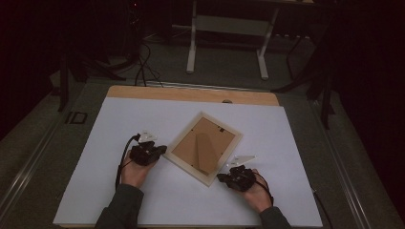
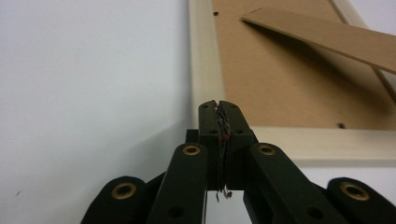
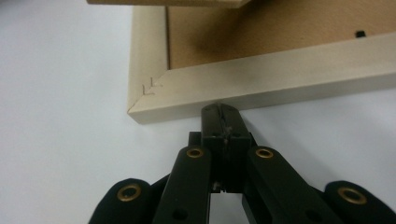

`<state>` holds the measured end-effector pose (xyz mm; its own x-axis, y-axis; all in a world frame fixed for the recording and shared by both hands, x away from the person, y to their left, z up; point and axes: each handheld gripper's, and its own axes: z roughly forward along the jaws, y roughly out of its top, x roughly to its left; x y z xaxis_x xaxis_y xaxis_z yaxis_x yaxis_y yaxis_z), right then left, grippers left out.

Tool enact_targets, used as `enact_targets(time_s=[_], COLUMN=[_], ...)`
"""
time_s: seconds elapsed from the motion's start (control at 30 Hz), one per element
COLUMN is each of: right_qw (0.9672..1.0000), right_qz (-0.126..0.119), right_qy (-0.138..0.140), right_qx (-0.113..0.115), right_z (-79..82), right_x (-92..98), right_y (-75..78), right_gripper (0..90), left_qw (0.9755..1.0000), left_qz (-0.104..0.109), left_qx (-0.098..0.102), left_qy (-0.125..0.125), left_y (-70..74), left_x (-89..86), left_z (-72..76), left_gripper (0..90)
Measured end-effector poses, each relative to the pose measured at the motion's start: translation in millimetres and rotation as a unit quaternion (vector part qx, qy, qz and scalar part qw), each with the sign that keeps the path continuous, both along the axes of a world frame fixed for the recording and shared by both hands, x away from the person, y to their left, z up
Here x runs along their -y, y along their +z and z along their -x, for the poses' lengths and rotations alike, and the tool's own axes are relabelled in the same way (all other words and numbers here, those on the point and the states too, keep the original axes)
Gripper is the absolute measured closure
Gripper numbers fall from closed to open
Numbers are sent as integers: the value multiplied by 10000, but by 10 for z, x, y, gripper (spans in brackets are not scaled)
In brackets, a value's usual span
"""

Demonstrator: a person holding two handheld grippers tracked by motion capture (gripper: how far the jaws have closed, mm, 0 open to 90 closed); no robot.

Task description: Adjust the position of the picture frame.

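A pale wooden picture frame (image 1: 182, 163) lies face down and turned diamond-wise on the white sheet (image 1: 119, 124), its brown backing board (image 1: 219, 143) and stand leg (image 1: 205, 151) facing up. My left gripper (image 1: 162, 151) is shut, its tips at the frame's left corner. In the left gripper view the shut jaws (image 2: 218, 106) sit over the frame's corner rail (image 2: 203, 56). My right gripper (image 1: 220, 177) is shut too, tips against the frame's near right edge. The right gripper view has its shut tips (image 3: 219, 110) touching the frame's side rail (image 3: 280, 79) near a mitred corner (image 3: 148, 91).
The white sheet covers a wooden table whose far edge (image 1: 191, 93) shows bare. Beyond it stand a pale table frame's legs (image 1: 192, 43) and cables (image 1: 141, 67) on a dark floor. A person's forearms enter from the bottom.
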<state>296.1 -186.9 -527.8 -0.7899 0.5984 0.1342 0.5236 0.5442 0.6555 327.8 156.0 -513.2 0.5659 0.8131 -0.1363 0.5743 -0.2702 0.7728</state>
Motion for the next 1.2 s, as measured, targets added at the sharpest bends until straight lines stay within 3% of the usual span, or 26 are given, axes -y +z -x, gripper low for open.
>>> enact_targets(time_s=[0.2,0.37,0.5,0.7,0.87,1.0,1.1,1.2], right_qw=[9997,9992,9986,9986,9994,9977,9948,9884], right_qz=[7,-4,-21,-63,-38,17,53,76], right_qy=[263,390,532,513,-27,-469,-864,-1358], right_qx=[8,19,52,139,341,486,540,672], right_z=[-16,-30,-42,-95,-256,-439,-597,-739], right_x=[-158,-302,-431,-363,-39,188,320,423], right_y=[-2,-10,-12,46,141,171,175,178], right_gripper=[900,900,900,900,900,900,900,900], left_qw=[10000,9999,9998,9996,9989,9988,9988,9989], left_qz=[-60,-8,-22,-58,-52,-39,-112,-128], left_qx=[50,-129,-155,-212,-363,-407,-424,-421], left_qy=[32,111,121,204,292,271,199,165], left_y=[-62,-139,-141,-165,-201,-210,-220,-216], left_x=[-14,-32,-47,-71,-75,-52,-27,-14], left_z=[144,179,187,172,137,132,135,145], left_gripper=[900,900,900,900,892,894,897,900])
